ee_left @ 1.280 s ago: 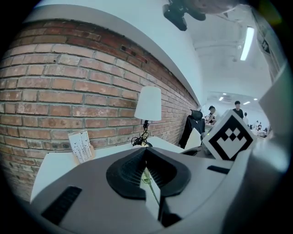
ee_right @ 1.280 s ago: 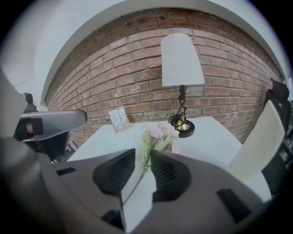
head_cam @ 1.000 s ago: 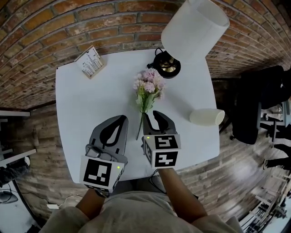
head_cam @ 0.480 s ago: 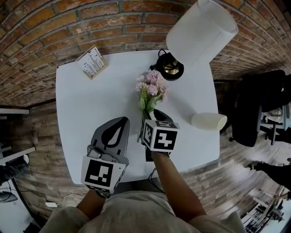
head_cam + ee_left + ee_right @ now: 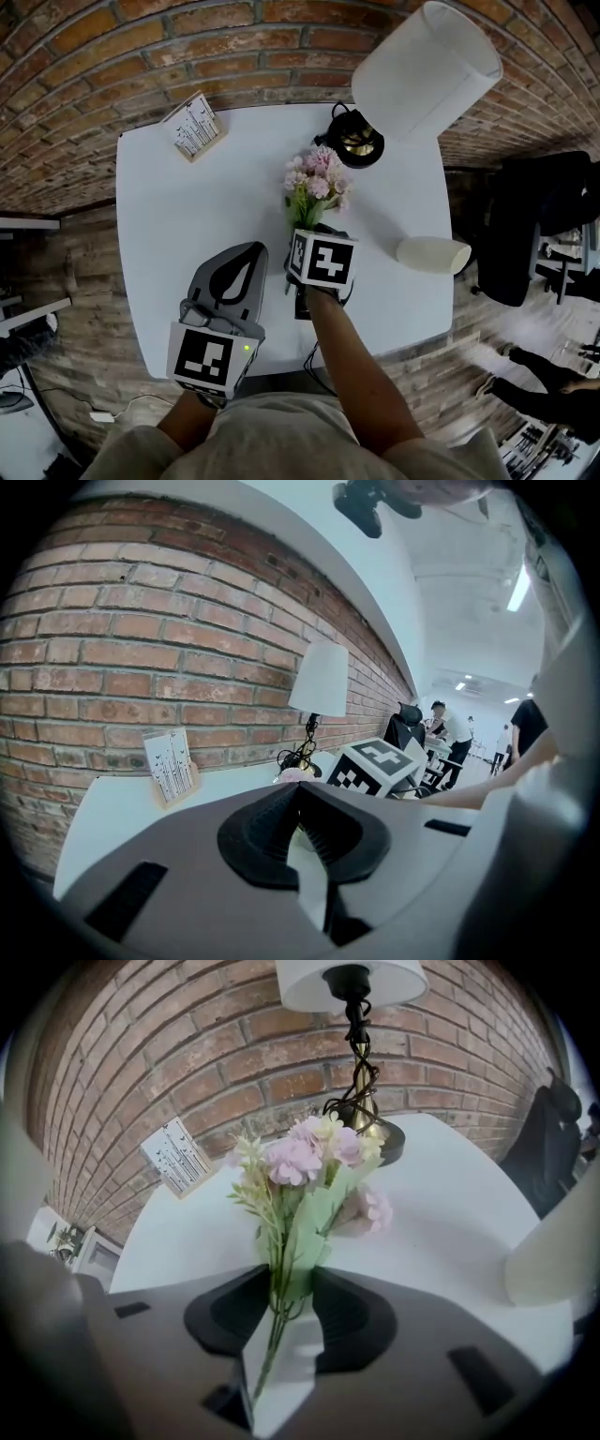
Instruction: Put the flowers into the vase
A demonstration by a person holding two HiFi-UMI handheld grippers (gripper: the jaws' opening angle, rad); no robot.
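Note:
A bunch of pink flowers [image 5: 314, 183] with green leaves lies on the white table [image 5: 169, 216], heads toward the lamp. My right gripper [image 5: 314, 232] points steeply down over the stems, its marker cube hiding most of the jaws in the head view. In the right gripper view the flowers [image 5: 300, 1162] have their stems and a leaf between the jaws of my right gripper [image 5: 286, 1274], which have just been opening and stand a little apart. The cream vase [image 5: 431, 253] lies on its side at the table's right edge. My left gripper [image 5: 251, 251] rests shut and holds nothing.
A white-shaded lamp [image 5: 427, 70] with a black and brass base [image 5: 354, 141] stands behind the flowers. A small printed card [image 5: 195, 125] stands at the back left. The brick wall runs along the table's far side. People and chairs are off to the right.
My right gripper has moved forward and down over the flower stems, tipping steeply so that its cube now covers the jaws. The left gripper has stayed put.

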